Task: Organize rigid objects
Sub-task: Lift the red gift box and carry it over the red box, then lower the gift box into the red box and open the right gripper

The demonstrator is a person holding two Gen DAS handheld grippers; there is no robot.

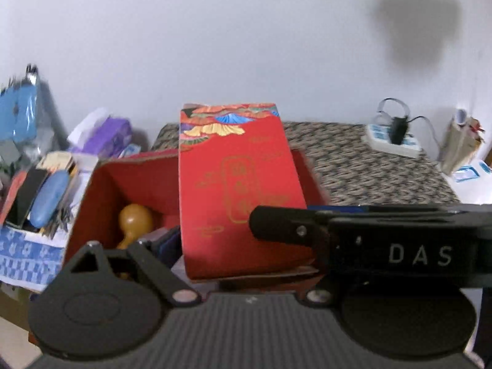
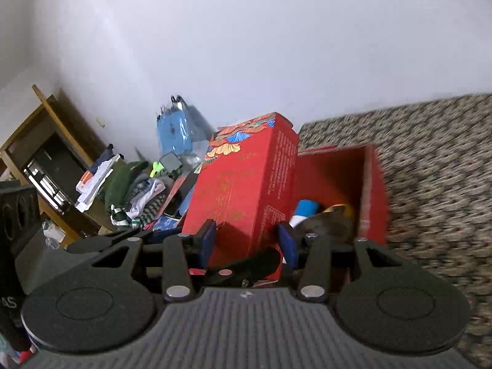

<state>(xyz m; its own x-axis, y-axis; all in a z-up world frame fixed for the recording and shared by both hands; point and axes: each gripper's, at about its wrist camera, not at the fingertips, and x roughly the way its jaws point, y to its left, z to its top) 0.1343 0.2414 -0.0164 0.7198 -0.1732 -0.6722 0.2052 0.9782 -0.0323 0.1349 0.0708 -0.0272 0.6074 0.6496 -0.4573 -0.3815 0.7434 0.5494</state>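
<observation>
A tall red box point(image 1: 236, 184) with a painted fan pattern at its top stands upright over an open red carton point(image 1: 123, 178). My left gripper point(image 1: 240, 246) spans its wide faces; the left blue pad point(image 1: 169, 240) lies against the box's edge, while the other finger is hidden behind the right gripper. One of the right gripper's fingers point(image 1: 276, 224) reaches across the box's front from the right. In the right wrist view my right gripper point(image 2: 247, 241) has its blue pads pressed on the tall red box point(image 2: 246, 184). The carton point(image 2: 373, 190) holds a tan gourd point(image 1: 135, 218) and a blue-capped bottle point(image 2: 304, 210).
A speckled cloth surface point(image 1: 369, 166) stretches right, with a power strip point(image 1: 393, 141) at its back. To the left are a purple tissue pack point(image 1: 107, 135), a blue case point(image 1: 49, 200), a pile of clothes point(image 2: 135, 193) and a wooden shelf point(image 2: 46, 153).
</observation>
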